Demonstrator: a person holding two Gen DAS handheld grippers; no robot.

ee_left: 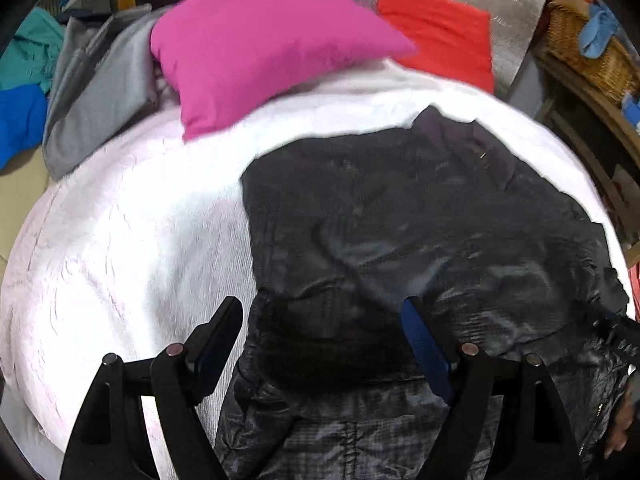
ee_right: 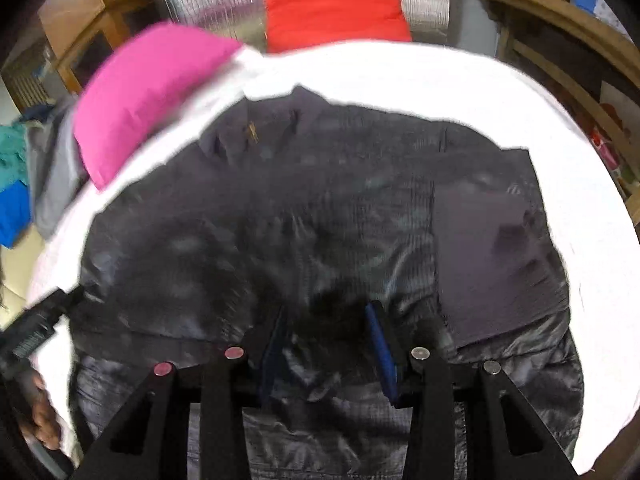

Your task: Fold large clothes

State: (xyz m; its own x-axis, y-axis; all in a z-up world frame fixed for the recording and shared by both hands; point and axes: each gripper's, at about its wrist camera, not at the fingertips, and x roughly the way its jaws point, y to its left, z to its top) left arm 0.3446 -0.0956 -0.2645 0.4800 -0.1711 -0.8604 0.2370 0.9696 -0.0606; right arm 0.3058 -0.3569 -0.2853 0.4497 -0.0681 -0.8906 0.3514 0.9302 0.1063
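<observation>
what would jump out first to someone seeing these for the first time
A big dark jacket lies spread across the white bedcover, filling the middle of both views. Behind it, a bright pink pillow sits at the far left, with a red pillow propped against the silvery wall.

Bare white bedcover (ee_left: 132, 240) left of jacket (ee_left: 400, 220); pink pillow (ee_left: 260, 48) seemingly blocks beyond.

A: Your left gripper (ee_left: 322, 312) hangs over the dark jacket (ee_left: 420, 220) with its jaws spread wide and nothing between them.

B: And around it?

A: The jacket lies on the white bedspread (ee_left: 120, 240). A pink pillow (ee_left: 256, 48) and a red one (ee_left: 440, 28) sit beyond.
</observation>
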